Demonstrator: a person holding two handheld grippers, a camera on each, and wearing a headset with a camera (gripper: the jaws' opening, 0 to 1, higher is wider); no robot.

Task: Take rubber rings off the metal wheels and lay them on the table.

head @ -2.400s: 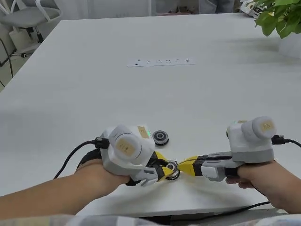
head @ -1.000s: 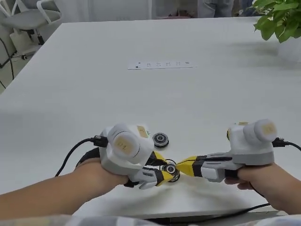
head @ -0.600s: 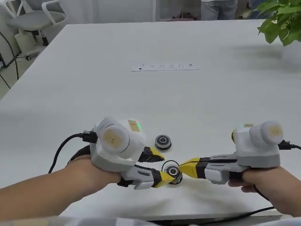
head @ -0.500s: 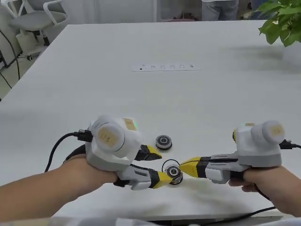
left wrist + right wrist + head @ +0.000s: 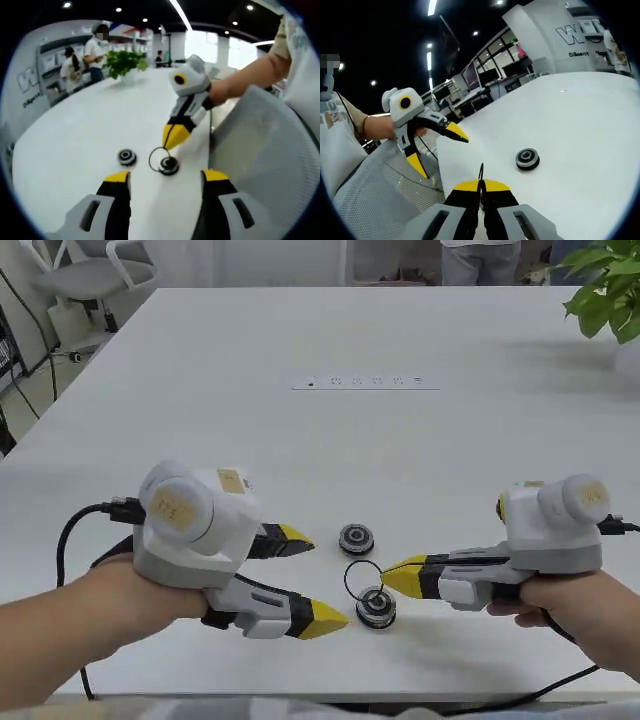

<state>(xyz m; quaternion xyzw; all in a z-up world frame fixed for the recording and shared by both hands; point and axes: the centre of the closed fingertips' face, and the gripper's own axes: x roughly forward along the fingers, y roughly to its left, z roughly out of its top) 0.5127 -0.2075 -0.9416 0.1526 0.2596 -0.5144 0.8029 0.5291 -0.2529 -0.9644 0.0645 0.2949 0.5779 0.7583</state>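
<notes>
My right gripper [image 5: 397, 578] is shut on a thin black rubber ring [image 5: 358, 574], pulled out into a loop. The ring's lower end reaches a small metal wheel [image 5: 375, 607] lying on the white table [image 5: 300, 450]; I cannot tell whether it still clings there. A second wheel [image 5: 356, 538], dark-rimmed, lies just beyond. My left gripper [image 5: 310, 578] is open to the left of both, jaws wide apart and holding nothing. The left gripper view has its own open jaws low, with the ring [image 5: 156, 159], wheel [image 5: 169, 165] and second wheel [image 5: 127, 156] ahead. In the right gripper view the ring [image 5: 481, 172] rises from the shut jaws beside a wheel [image 5: 527, 158].
A white power strip [image 5: 365, 382] lies mid-table. A potted plant [image 5: 610, 285] stands at the far right corner, an office chair [image 5: 85, 275] beyond the far left corner. The table's near edge runs just under both hands. People stand in the background.
My left gripper has opened, let go of the wheel and drawn back to the left. The wheel now lies on the table, and the ring stands out as a loop from the right gripper.
</notes>
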